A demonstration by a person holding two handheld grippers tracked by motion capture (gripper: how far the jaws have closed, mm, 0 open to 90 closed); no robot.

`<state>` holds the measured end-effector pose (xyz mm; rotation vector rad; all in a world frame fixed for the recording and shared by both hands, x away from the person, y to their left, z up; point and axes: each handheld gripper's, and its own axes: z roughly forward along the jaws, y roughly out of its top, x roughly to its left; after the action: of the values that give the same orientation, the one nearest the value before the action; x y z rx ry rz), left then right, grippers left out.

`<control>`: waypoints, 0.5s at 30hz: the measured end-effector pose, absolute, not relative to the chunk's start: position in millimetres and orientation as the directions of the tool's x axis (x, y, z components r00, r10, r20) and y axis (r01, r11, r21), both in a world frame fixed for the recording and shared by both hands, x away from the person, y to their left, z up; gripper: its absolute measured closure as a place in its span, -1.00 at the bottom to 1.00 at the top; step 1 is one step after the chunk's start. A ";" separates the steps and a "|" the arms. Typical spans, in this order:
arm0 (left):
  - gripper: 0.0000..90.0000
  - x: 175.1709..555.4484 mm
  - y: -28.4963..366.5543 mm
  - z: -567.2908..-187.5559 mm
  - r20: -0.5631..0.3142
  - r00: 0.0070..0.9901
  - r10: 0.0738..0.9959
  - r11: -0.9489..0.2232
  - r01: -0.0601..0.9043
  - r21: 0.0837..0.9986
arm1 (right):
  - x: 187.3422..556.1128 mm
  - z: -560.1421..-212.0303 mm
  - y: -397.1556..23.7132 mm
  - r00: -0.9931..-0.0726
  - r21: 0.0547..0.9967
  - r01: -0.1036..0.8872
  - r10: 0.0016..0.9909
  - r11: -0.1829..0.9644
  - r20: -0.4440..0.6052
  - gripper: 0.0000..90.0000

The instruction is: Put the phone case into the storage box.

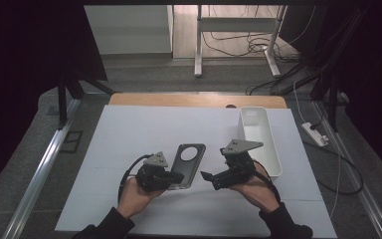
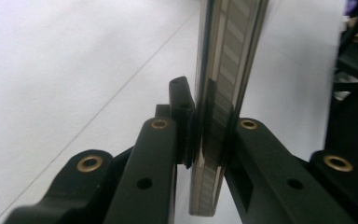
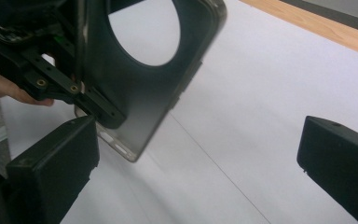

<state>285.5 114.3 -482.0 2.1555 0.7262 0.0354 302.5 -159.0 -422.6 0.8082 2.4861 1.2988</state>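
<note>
- The left gripper (image 1: 176, 178) is clamping the near end of a dark phone case (image 1: 189, 164), its jaws pressing narrow on both faces of the case's thin edge (image 2: 214, 135).
- The phone case is being held just above the white table cover (image 1: 144, 129), near the middle of the table, with its round camera hole (image 1: 191, 152) at the far end.
- The right gripper (image 1: 209, 180) is standing with its jaws wide apart and nothing between them; it is sitting just to the right of the case, not touching it.
- In the right gripper view, the case's lower corner (image 3: 130, 154) is hanging close to that gripper's left-hand jaw, while open cover is spreading out between the two jaws.
- A white tray (image 1: 266, 142) is lying just beyond the right hand (image 1: 256, 191), near the cover's right edge.
- Wide bare cover is lying free to the left of and beyond the case, up to the wooden table edge (image 1: 179, 100).
</note>
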 end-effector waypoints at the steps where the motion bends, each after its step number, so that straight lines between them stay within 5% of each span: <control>1: 0.87 285.4 114.1 -482.2 -0.219 0.832 0.509 -0.479 0.486 0.731 | 303.0 -422.8 -159.6 -0.824 0.806 0.371 0.564 0.461 0.056 -1.00; 15: 0.87 284.0 109.7 -483.2 -0.227 0.828 0.512 -0.484 0.497 0.720 | 301.5 -416.5 -159.9 -0.835 0.811 0.362 0.547 0.459 0.063 -1.00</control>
<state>284.0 109.7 -483.2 2.1645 0.7356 0.0233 301.5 -159.9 -416.5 0.7903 2.5015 1.3143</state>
